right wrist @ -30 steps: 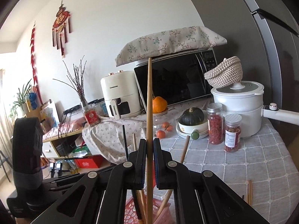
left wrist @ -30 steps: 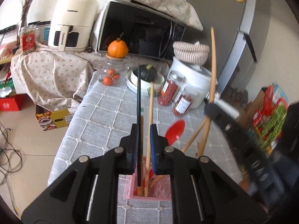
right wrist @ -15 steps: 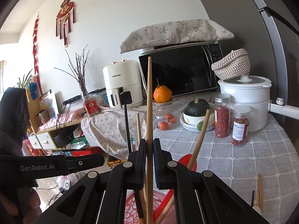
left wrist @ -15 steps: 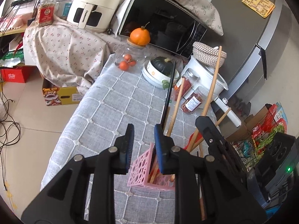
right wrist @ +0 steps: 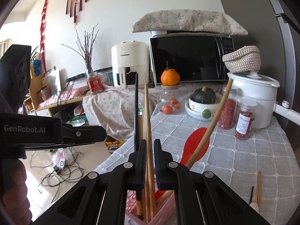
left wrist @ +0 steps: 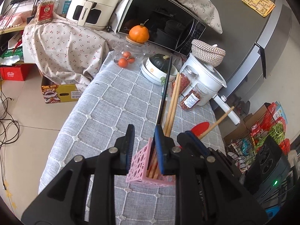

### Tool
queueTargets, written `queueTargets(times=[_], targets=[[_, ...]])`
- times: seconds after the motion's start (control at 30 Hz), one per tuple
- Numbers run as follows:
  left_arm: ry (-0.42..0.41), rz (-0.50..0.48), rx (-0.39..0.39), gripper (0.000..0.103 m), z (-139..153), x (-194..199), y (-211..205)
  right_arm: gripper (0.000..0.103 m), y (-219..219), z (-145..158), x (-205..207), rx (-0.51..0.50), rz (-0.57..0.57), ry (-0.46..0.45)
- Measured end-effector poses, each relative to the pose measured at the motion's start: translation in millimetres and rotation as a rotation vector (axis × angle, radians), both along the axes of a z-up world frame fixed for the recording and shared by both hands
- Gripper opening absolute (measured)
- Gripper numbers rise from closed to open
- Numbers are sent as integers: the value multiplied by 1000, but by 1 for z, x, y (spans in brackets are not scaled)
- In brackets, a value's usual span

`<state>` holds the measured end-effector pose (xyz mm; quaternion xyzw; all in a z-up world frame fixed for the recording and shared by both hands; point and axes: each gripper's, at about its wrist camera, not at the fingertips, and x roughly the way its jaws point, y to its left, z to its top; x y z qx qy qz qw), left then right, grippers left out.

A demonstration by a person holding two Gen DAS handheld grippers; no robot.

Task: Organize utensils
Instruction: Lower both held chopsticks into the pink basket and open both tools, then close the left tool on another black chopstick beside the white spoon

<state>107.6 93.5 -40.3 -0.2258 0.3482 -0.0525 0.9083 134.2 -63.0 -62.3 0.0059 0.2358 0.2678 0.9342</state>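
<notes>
A pink lattice holder (left wrist: 139, 166) stands on the grey checked tablecloth (left wrist: 116, 101). It holds a black chopstick (left wrist: 165, 90), wooden chopsticks (left wrist: 173, 101) and a red spoon (left wrist: 201, 127) with a wooden handle. My left gripper (left wrist: 144, 148) is open just in front of the holder's corner, with nothing between its pads. My right gripper (right wrist: 150, 159) is shut on a wooden chopstick (right wrist: 148, 123) whose lower end sits inside the holder (right wrist: 130, 200). The black chopstick (right wrist: 136, 112) and red spoon (right wrist: 195, 142) stand to either side. In the right wrist view the left gripper (right wrist: 101, 134) reaches in from the left.
Loose chopsticks (right wrist: 259, 185) lie on the table at right. At the far end stand two spice jars (right wrist: 244, 120), a white pot (right wrist: 253, 93), a bowl with a squash (right wrist: 203, 101) and a glass jar of oranges (left wrist: 129, 54). The table edge drops to the floor on the left.
My left gripper let go of the black chopstick, opened and drew back; the chopstick now leans in the holder. My right gripper came down, lowering its wooden chopstick into the holder.
</notes>
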Motion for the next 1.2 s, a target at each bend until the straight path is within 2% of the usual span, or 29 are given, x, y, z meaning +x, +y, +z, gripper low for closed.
queueTargets(times=[0.07, 0.17, 0.27, 0.37, 0.47, 0.63, 0.77, 0.87, 1.0, 1.1, 1.2], targets=[[-5, -16, -7, 26, 4, -3, -5, 23, -8, 8, 0, 6, -2, 56], [-14, -42, 26, 28, 10, -10, -19, 36, -31, 25, -4, 9, -19, 91], [-6, -83, 71, 29, 14, -15, -41, 44, -61, 45, -13, -7, -48, 91], [31, -134, 115, 32, 10, -18, -70, 45, -98, 63, -17, -26, -106, 112], [83, -192, 147, 32, -1, -20, -103, 46, -139, 65, -11, -24, -180, 194], [205, -314, 208, 32, -33, -15, -166, 46, -183, 27, 11, -88, -302, 442], [296, -360, 250, 32, -63, 5, -202, 45, -211, 3, 19, -42, -340, 575], [385, -380, 201, 32, -91, 18, -216, 42, -221, -6, 21, -35, -336, 618], [435, -365, 236, 31, -112, 29, -226, 39, -221, -22, 23, -50, -314, 683], [417, -364, 253, 30, -109, 33, -228, 39, -221, -24, 24, -67, -306, 682], [414, -386, 303, 22, -106, 35, -234, 39, -221, -23, 25, -54, -295, 678]])
